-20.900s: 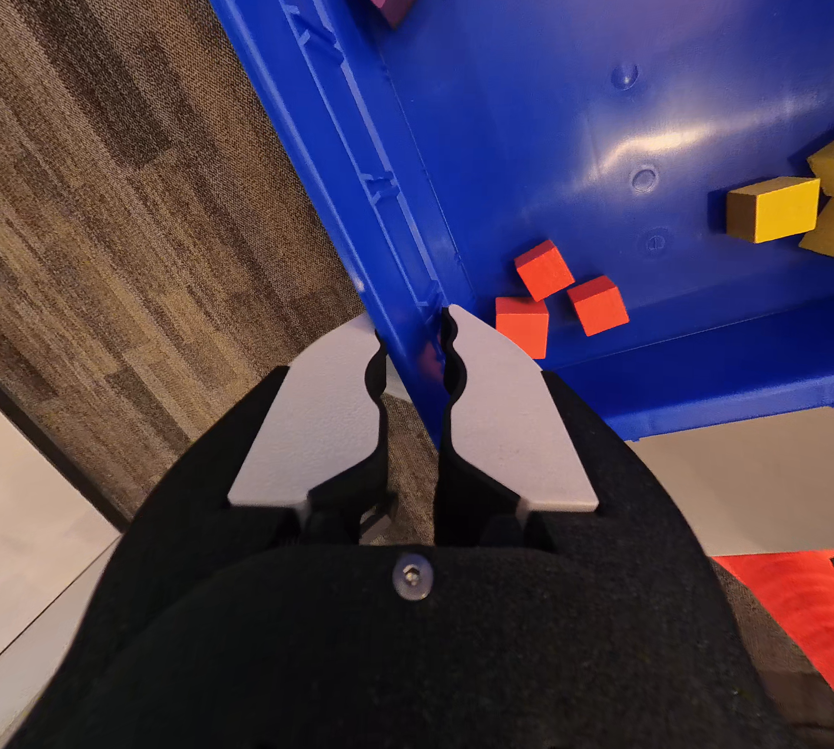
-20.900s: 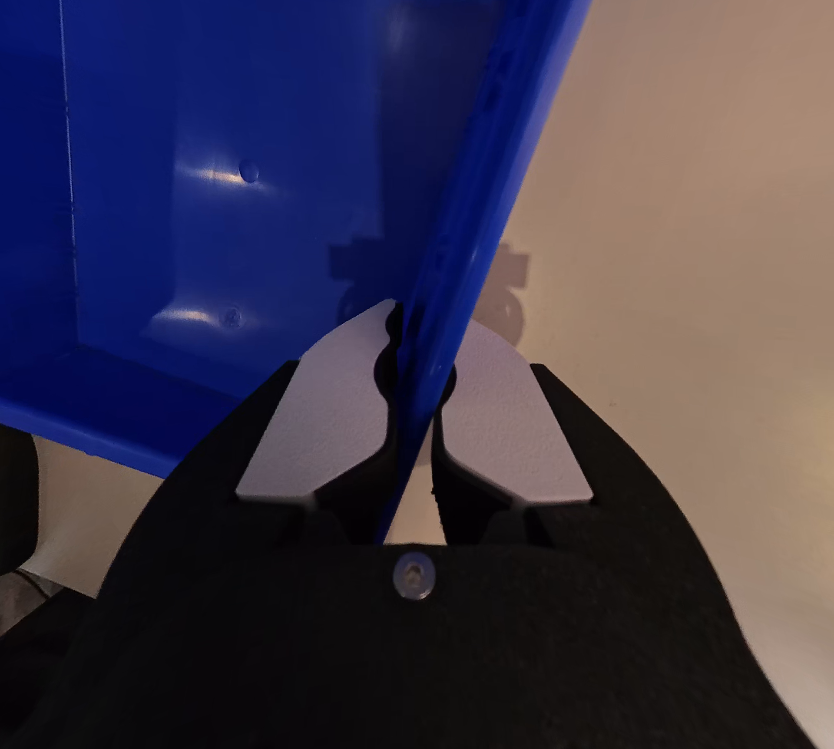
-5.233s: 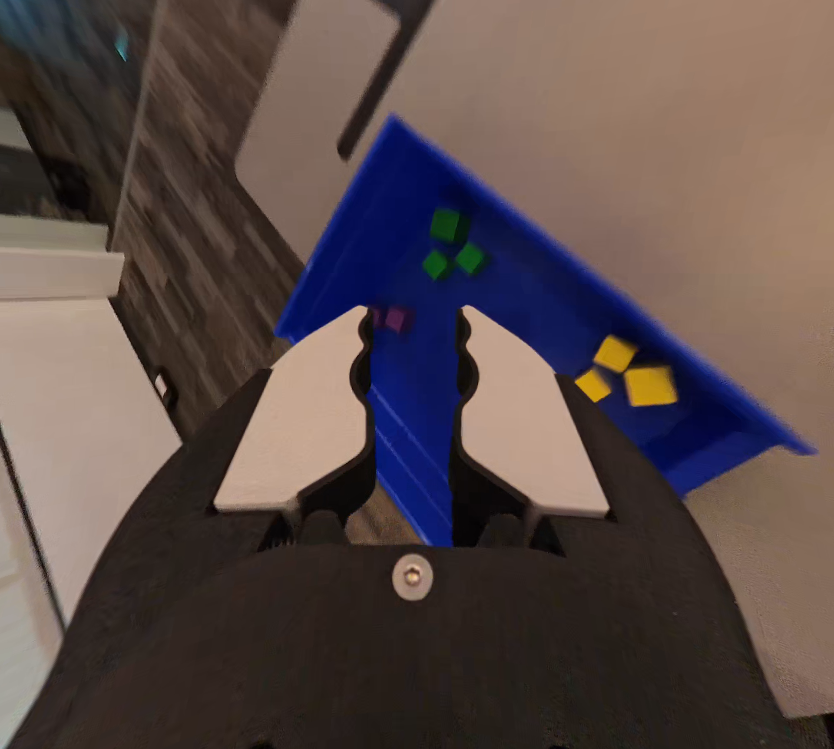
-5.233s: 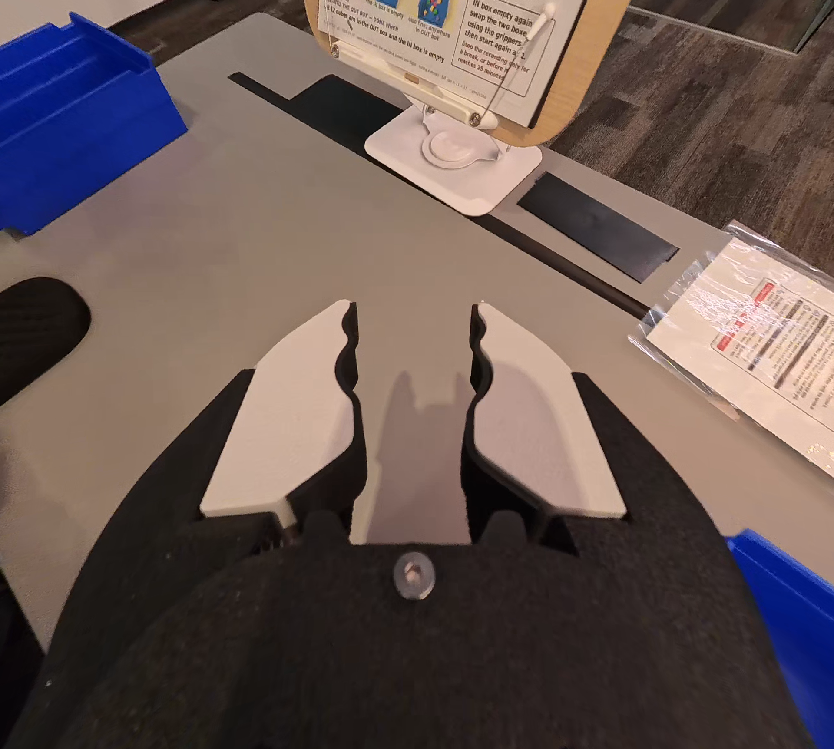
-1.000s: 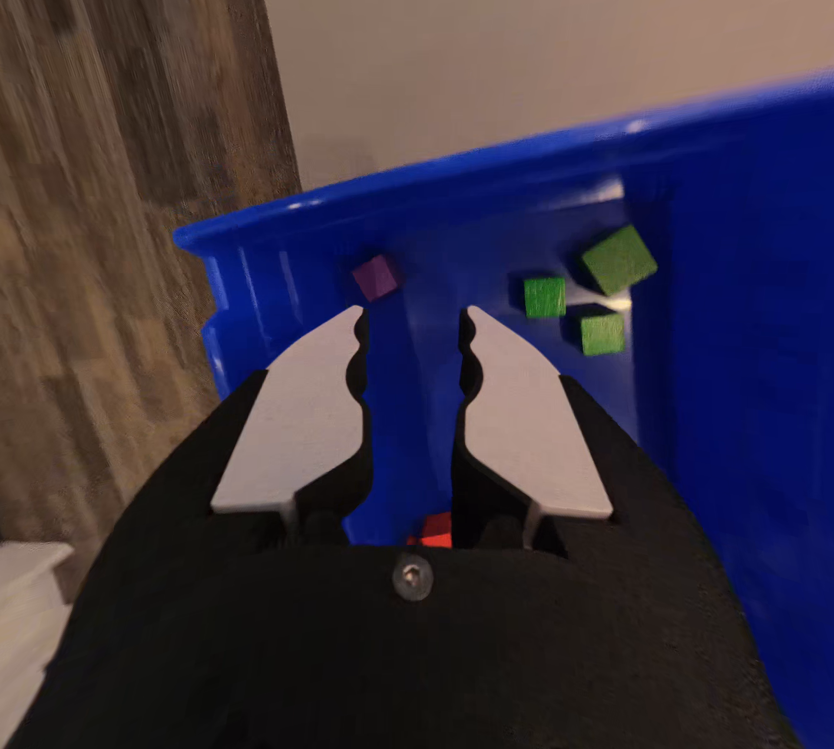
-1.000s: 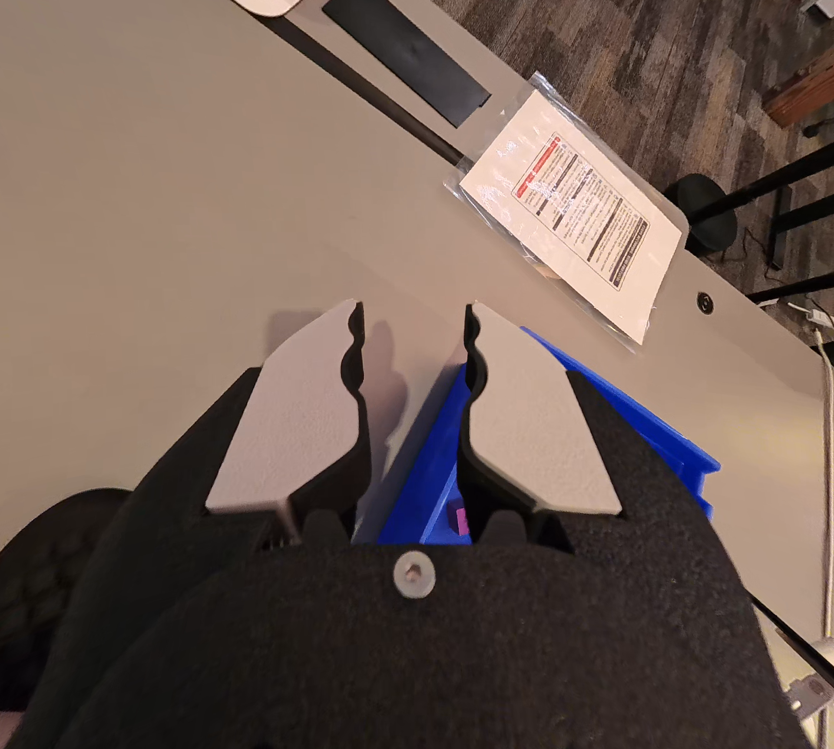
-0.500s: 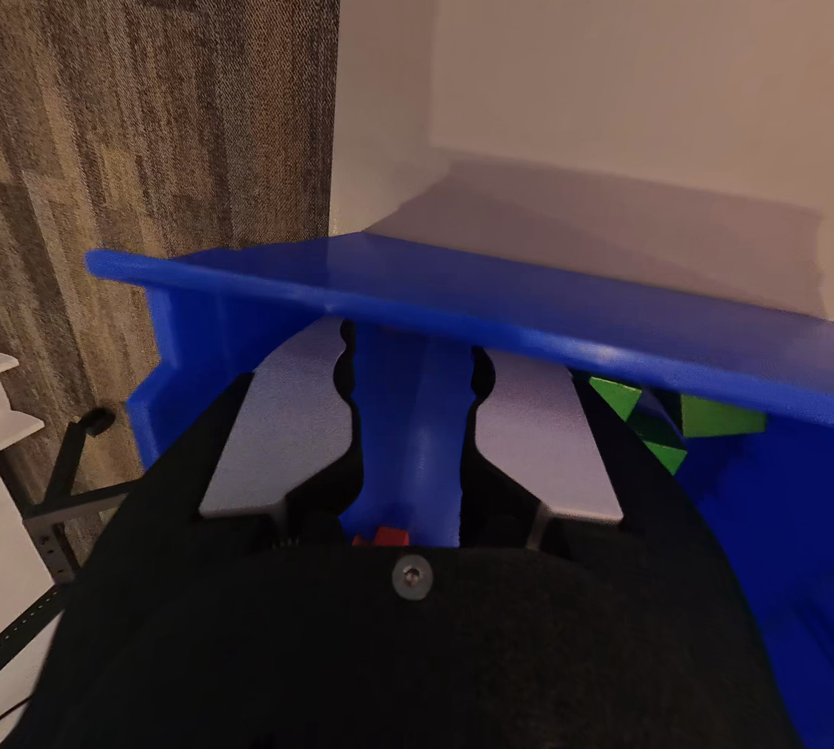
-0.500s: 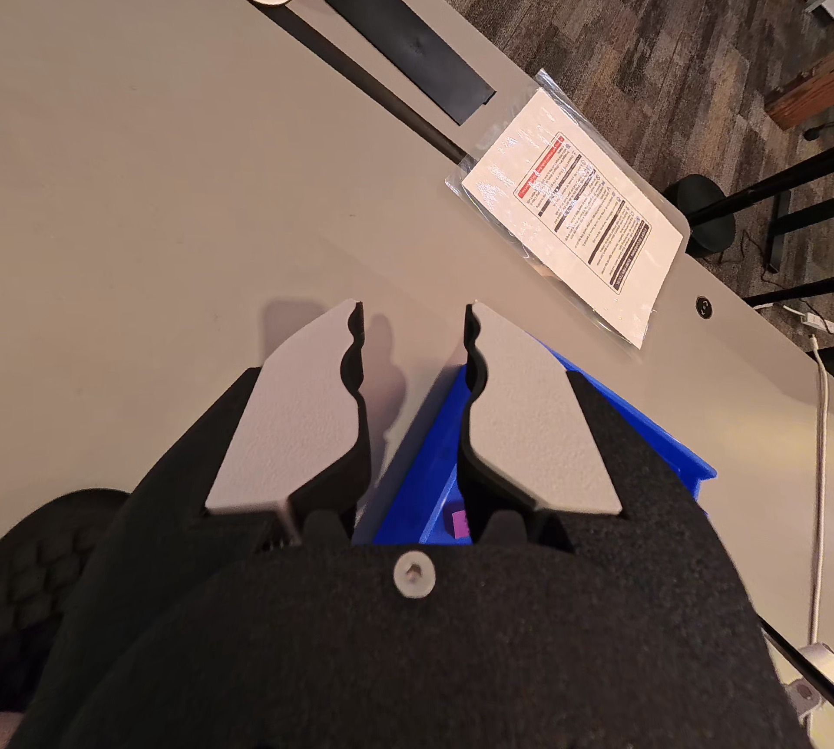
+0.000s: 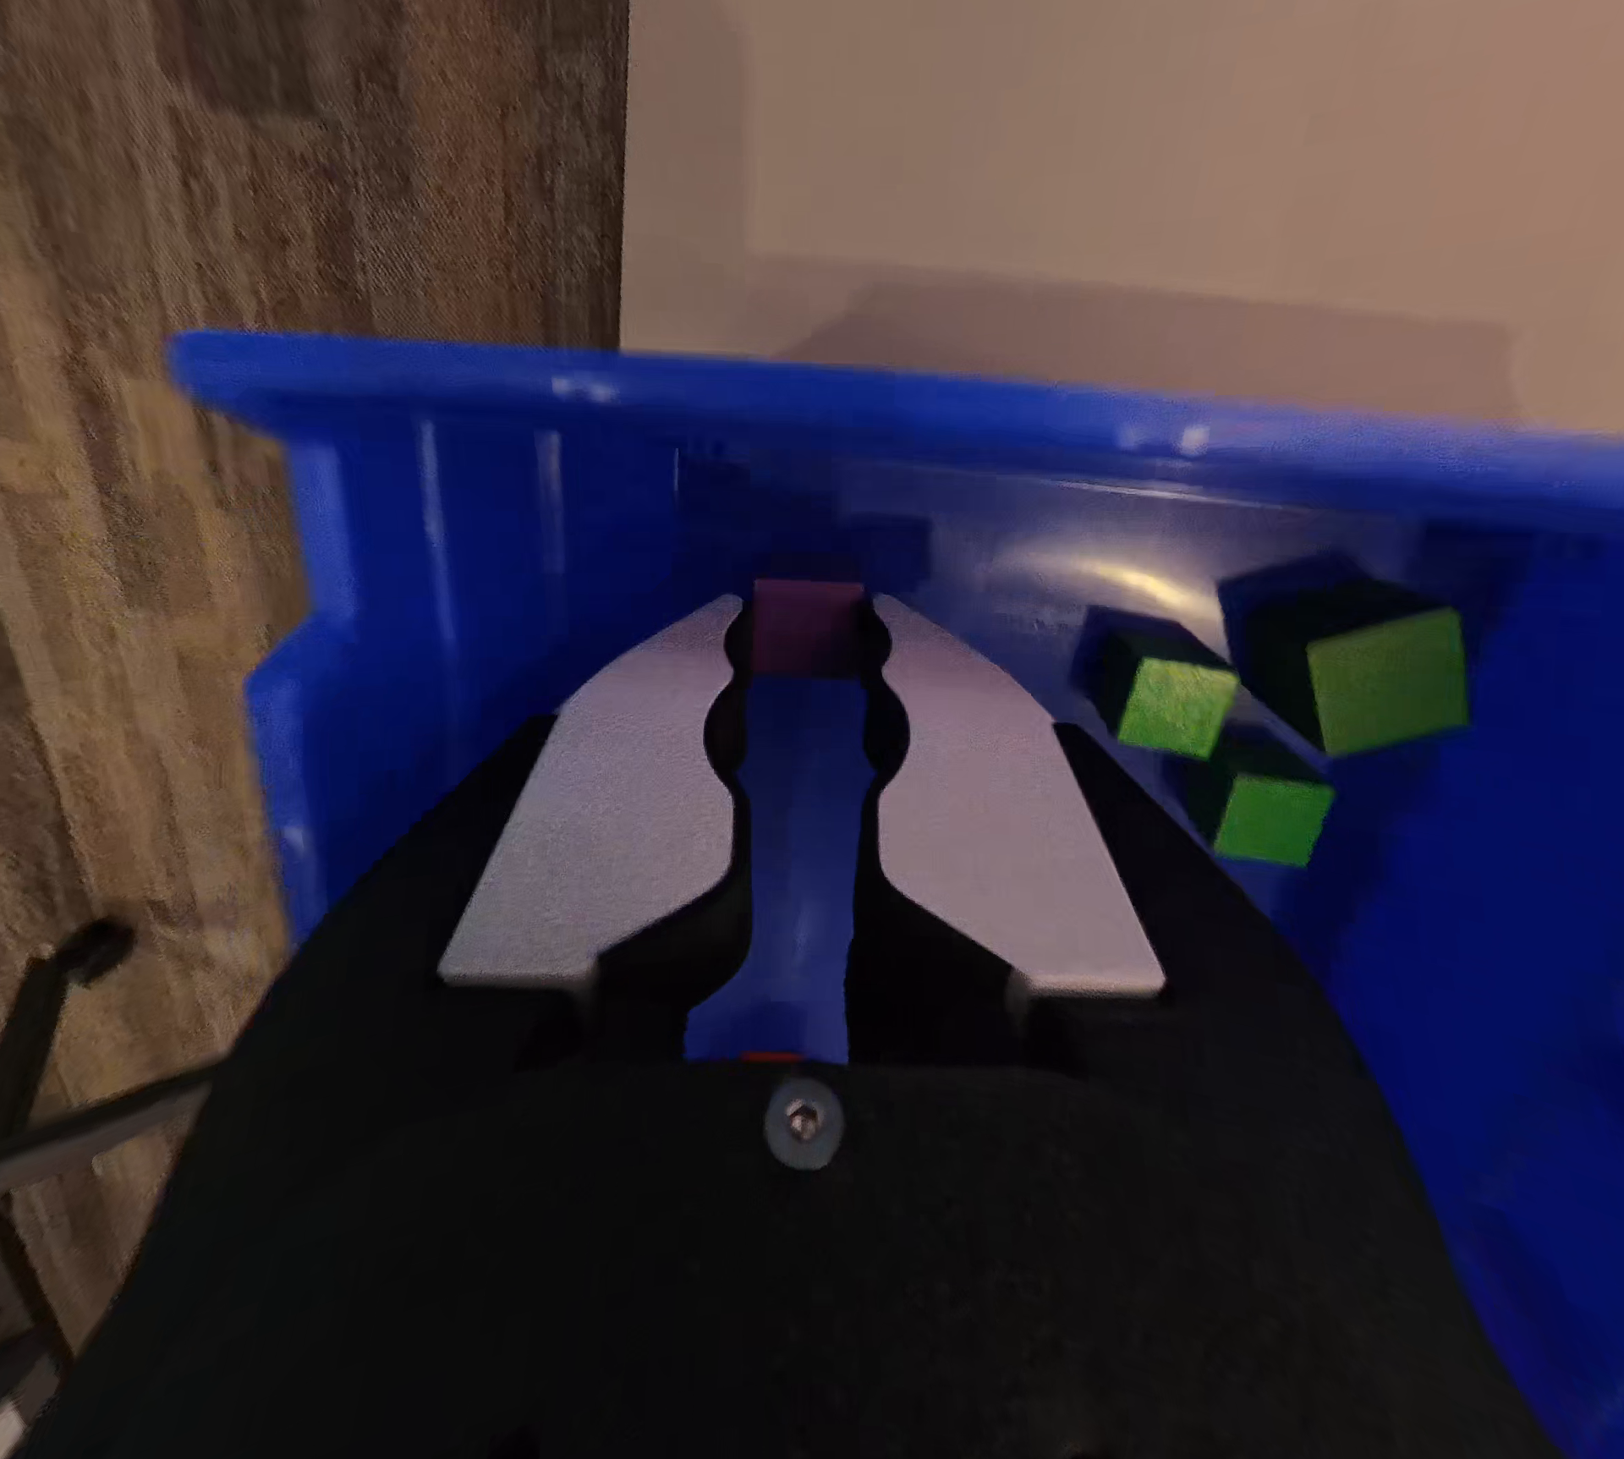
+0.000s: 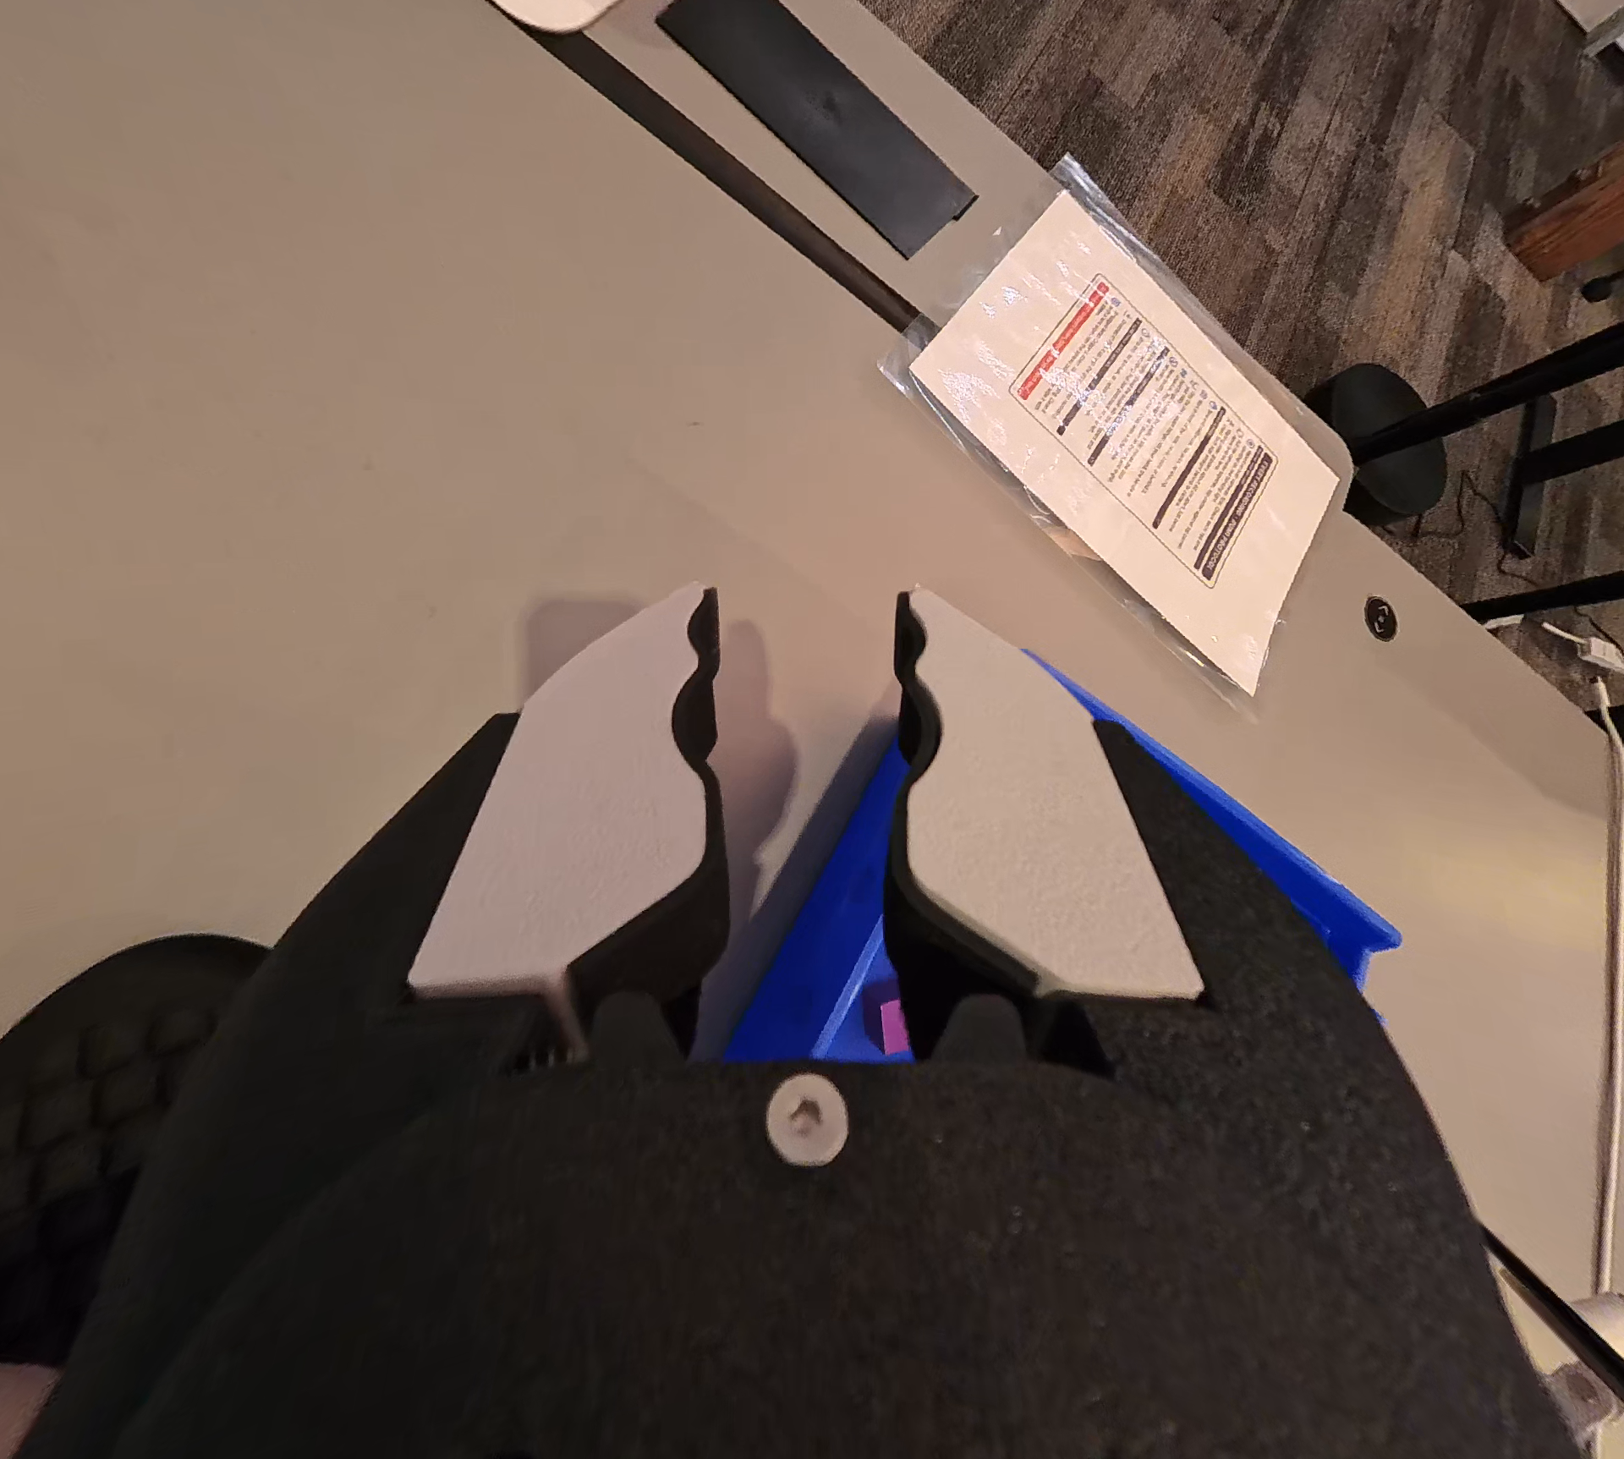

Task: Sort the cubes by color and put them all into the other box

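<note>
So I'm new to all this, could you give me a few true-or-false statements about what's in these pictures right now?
1. The left gripper has a purple cube between its fingertips. True.
2. Three green cubes lie in the blue box. True.
3. The right gripper holds a yellow cube. False: it is open and empty.
4. The printed sheet lies inside the box. False: it lies on the table.

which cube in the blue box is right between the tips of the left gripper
The purple cube, the only purple one in this view. It sits between the fingertips of the left gripper, while the three green cubes lie off to the right.
</note>
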A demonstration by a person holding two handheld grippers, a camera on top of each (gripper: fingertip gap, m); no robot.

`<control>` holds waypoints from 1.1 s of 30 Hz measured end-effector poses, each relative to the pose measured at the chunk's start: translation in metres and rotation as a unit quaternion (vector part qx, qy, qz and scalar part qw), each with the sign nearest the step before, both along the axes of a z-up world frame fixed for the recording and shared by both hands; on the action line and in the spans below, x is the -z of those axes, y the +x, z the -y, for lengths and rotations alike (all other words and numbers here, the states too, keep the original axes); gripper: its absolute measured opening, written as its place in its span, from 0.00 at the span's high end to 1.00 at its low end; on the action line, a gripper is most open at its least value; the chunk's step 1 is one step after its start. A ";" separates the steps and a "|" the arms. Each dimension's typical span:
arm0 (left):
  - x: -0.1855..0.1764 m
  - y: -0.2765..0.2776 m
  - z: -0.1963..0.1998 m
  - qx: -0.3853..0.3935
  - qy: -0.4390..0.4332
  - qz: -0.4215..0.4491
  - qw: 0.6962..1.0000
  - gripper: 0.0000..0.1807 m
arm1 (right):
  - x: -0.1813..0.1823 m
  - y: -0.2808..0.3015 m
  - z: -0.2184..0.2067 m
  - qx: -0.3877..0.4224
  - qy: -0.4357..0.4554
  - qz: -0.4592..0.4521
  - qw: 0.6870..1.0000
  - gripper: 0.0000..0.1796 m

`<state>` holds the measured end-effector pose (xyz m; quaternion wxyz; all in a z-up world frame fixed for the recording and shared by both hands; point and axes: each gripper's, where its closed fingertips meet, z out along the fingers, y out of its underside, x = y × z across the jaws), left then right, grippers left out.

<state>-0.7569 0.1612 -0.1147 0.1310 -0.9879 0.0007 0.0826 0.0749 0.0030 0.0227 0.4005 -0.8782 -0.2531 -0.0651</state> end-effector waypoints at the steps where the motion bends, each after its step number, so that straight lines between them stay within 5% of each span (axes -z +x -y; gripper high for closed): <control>1: -0.013 0.004 0.001 0.016 0.024 -0.003 1.000 0.87 | -0.003 -0.003 0.000 -0.005 0.006 -0.004 1.000 0.79; 5: -0.099 0.080 0.007 0.139 0.175 0.068 0.972 0.87 | -0.023 -0.036 -0.006 -0.058 0.046 -0.006 0.997 0.79; 9: -0.191 0.236 0.064 0.327 0.293 0.258 0.860 0.88 | -0.053 -0.121 -0.008 -0.195 0.127 0.011 0.972 0.77; 14: -0.232 0.392 0.162 0.476 0.284 0.440 0.707 0.88 | -0.082 -0.271 0.044 -0.437 0.194 -0.083 0.874 0.71; 19: -0.247 0.471 0.222 0.514 0.192 0.581 0.601 0.88 | -0.093 -0.326 0.074 -0.492 0.308 -0.033 0.814 0.73; 25: -0.245 0.505 0.233 0.508 0.146 0.622 0.577 0.88 | -0.112 -0.331 0.080 -0.471 0.390 -0.031 0.790 0.77; 33: -0.241 0.513 0.249 0.518 0.118 0.640 0.555 0.88 | -0.100 -0.335 0.075 -0.478 0.388 -0.001 0.788 0.82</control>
